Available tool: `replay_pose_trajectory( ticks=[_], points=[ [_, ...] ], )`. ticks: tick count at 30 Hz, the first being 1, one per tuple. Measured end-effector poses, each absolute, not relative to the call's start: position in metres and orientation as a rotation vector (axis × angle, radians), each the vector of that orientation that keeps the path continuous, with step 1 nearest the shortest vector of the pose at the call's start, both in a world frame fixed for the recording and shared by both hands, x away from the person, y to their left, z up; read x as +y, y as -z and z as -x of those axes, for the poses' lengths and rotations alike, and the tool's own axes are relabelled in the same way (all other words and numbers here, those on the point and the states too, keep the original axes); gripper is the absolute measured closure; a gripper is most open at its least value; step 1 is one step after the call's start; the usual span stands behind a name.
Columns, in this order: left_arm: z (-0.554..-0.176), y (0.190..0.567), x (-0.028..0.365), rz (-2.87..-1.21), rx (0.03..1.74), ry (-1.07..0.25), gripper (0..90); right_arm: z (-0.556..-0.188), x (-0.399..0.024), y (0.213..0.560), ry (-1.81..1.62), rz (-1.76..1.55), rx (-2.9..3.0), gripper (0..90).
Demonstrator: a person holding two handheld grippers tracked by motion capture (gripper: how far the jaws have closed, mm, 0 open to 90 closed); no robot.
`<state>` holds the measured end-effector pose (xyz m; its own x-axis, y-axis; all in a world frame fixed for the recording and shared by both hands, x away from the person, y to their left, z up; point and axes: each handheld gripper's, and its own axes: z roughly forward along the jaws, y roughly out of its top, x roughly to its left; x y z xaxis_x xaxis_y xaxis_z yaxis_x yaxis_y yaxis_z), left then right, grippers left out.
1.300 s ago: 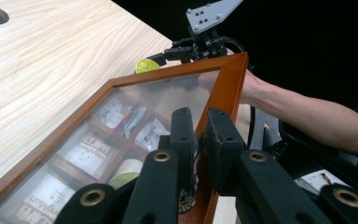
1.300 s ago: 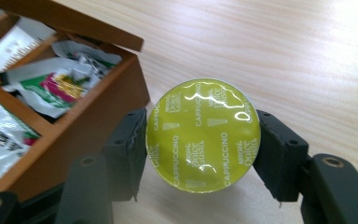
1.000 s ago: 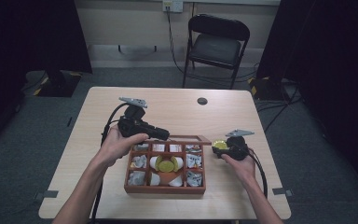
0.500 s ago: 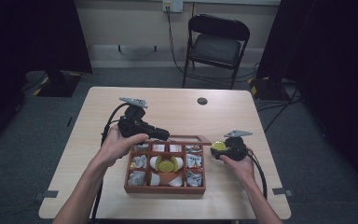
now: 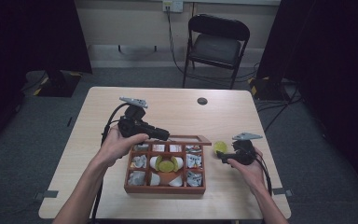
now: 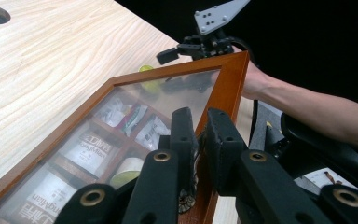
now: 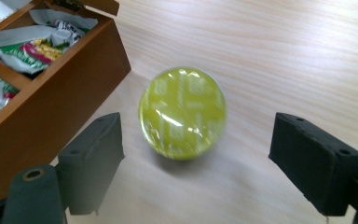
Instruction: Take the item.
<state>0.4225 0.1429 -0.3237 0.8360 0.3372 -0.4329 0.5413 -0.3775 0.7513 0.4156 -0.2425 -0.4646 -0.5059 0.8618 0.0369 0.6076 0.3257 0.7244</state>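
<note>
Right gripper view puts the green capsule [image 7: 182,113] in front of us, lying on the tabletop [image 7: 284,51] just beside the wooden box [image 7: 51,112], between the two jaws of our right tongs [image 7: 214,163] with a clear gap on each side; those jaws have just been opening and neither pad presses on it. In the high view the capsule [image 5: 220,147] sits off the right wall of the box [image 5: 165,189], with the right tongs [image 5: 223,157] just beside it. In the left gripper view our left tongs [image 6: 199,140] are clamped on the frame of the lid [image 6: 228,93], a wooden rim around a clear pane, held raised and tilted above the compartments. Through the pane we see packets [image 6: 135,123] and labelled sachets [image 6: 86,149] sorted in their cells. In the high view the left tongs [image 5: 164,136] reach over the far edge of the box, and a dark round hole [image 5: 202,101] marks the tabletop farther back.
</note>
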Motion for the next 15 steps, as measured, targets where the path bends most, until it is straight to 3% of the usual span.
replay_pose_trajectory(
  ticks=[4,15],
  points=[
    [-0.423,0.323,0.142,-2.007,0.643,0.253,81.8,-0.401,-0.255,0.462,-1.006,-1.300,2.236,22.3],
    [-0.421,0.323,0.141,-2.023,0.640,0.246,81.8,-0.380,-0.260,0.484,-0.939,-1.293,2.302,20.9]
  ],
)
